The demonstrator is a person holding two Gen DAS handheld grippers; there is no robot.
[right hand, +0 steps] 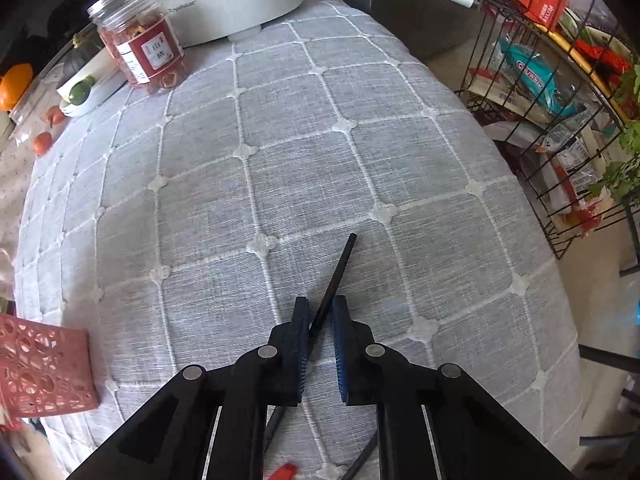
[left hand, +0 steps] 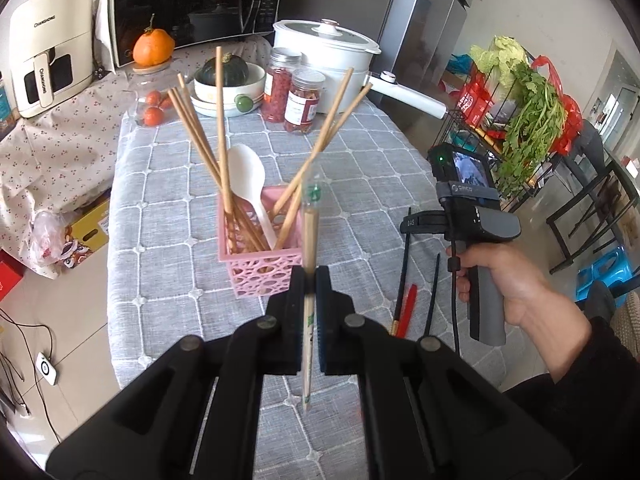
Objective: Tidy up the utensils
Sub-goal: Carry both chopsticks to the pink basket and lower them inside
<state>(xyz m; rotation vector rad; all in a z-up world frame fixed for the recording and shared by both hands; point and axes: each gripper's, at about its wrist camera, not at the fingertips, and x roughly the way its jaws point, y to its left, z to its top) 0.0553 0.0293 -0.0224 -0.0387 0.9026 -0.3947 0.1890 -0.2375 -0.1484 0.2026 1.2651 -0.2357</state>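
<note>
Left tool [left hand: 309,280] pinching a wrapped chopstick [left hand: 308,240] just short of the pink basket [left hand: 262,270] ahead, best lowered tip-first among the leaning sticks; right tool [right hand: 320,312], jaws slightly parted, straddling a black chopstick [right hand: 340,268] on the tabletop [right hand: 280,160]

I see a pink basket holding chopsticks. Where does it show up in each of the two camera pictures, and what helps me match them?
Left wrist view: the pink basket stands mid-picture on the grey tablecloth, just beyond the left gripper.
Right wrist view: only a corner of the pink basket shows at the lower left edge.
Shared landmark: the red-labelled jar beside the white pot.
</note>
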